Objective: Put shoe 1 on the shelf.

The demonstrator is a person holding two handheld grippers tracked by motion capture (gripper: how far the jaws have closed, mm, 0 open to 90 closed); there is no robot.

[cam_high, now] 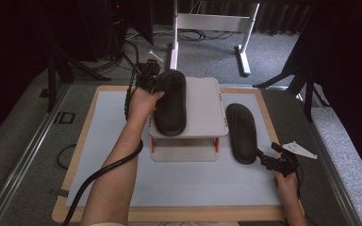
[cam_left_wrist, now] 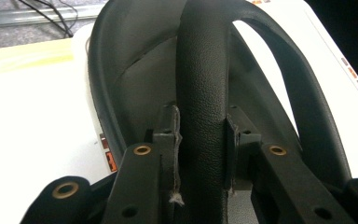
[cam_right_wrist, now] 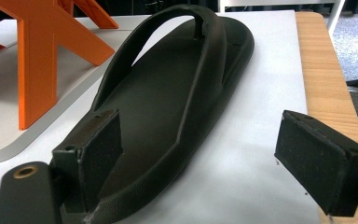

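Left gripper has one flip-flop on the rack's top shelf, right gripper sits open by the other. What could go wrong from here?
1. The left gripper pinches only the strap of the flip-flop on the shelf; that sandal overhangs the shelf's left edge and may tip off on release.
2. The right gripper stands open with one pad over the heel of the second flip-flop; closing may catch just the sole rim and slip.

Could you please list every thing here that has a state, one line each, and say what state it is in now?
Black rubber flip-flop on the shelf: lies sole-down on the top board, its strap gripped.
Black rubber flip-flop on the mat: lies flat, sole-down, free.
Left gripper: shut on the strap.
Right gripper: open, at the heel of the flip-flop on the mat.
Small grey two-level shelf: upright.
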